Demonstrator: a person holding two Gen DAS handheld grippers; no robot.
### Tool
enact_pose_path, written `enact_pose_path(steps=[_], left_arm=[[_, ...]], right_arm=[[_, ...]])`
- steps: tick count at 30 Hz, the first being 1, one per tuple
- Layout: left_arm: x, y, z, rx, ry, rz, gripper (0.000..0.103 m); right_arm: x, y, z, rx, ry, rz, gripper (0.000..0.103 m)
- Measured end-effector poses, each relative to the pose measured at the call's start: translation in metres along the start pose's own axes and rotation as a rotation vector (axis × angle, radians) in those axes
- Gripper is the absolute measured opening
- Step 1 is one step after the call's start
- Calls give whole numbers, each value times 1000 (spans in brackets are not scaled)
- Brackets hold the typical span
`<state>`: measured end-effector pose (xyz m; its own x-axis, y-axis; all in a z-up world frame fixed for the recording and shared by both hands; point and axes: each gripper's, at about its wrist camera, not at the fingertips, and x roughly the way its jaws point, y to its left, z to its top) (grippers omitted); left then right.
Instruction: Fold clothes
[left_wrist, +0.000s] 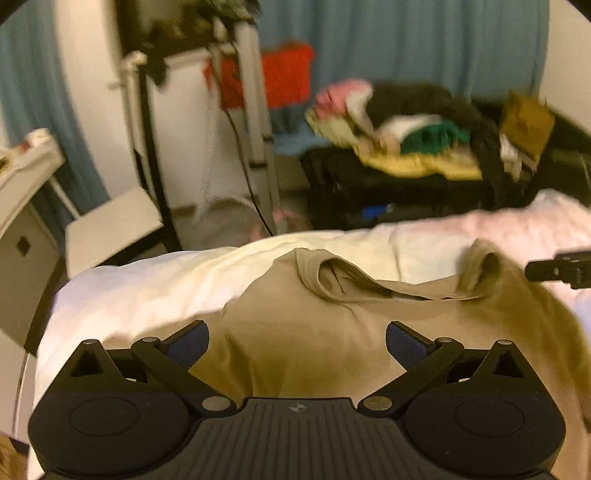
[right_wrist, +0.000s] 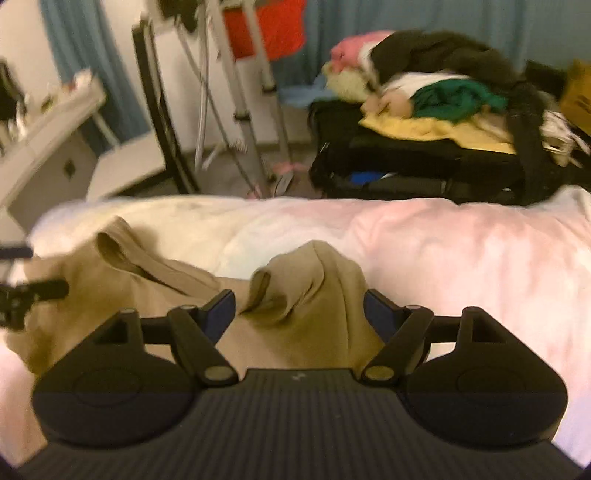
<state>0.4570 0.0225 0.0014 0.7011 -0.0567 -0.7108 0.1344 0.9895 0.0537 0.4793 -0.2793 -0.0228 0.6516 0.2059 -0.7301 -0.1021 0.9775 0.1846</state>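
Both tongs stand spread with nothing pinched. From the left wrist, the left gripper (left_wrist: 297, 341) hangs with its blue-padded fingers (left_wrist: 190, 343) wide apart above a tan T-shirt (left_wrist: 295, 332), which lies rumpled on the white bedding (left_wrist: 147, 280), its neckline (left_wrist: 325, 273) puckered toward the far edge of the bed. A dark piece of the right gripper (left_wrist: 561, 269) pokes in at the right edge, just beside a bunched sleeve (left_wrist: 484, 266). Beyond the bed, a black suitcase (left_wrist: 369, 184) carries a heap of clothes (left_wrist: 406, 129), with blue curtains (left_wrist: 406, 44) behind. From the right wrist, the right gripper (right_wrist: 299, 310) hovers with its fingers (right_wrist: 380, 314) parted on either side of that raised sleeve (right_wrist: 314, 284), not touching it as far as the blur allows. At the left edge, the left gripper (right_wrist: 26, 291) shows as a dark shape over the shirt (right_wrist: 92, 295).
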Motion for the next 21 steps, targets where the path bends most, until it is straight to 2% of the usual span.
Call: enact_pose_path(steps=[3, 5, 9, 12, 17, 21], left_arm=[[-60, -2, -38, -80, -67, -4, 103], [-102, -6, -66, -110, -106, 21, 103], [-179, -23, -118, -108, -201, 69, 103], [-222, -35, -149, -111, -245, 73, 103], [-266, -55, -185, -103, -291, 61, 103], [-275, -64, -203, -109, -301, 68, 103]], right_arm=[[-58, 8, -37, 81, -99, 4, 78], [-97, 18, -65, 118, -157, 2, 78], [-175, 44, -128, 120, -249, -12, 78], [-225, 54, -171, 108, -312, -18, 78], [-277, 62, -221, 79, -378, -27, 78], [-294, 63, -244, 84, -408, -16, 78]])
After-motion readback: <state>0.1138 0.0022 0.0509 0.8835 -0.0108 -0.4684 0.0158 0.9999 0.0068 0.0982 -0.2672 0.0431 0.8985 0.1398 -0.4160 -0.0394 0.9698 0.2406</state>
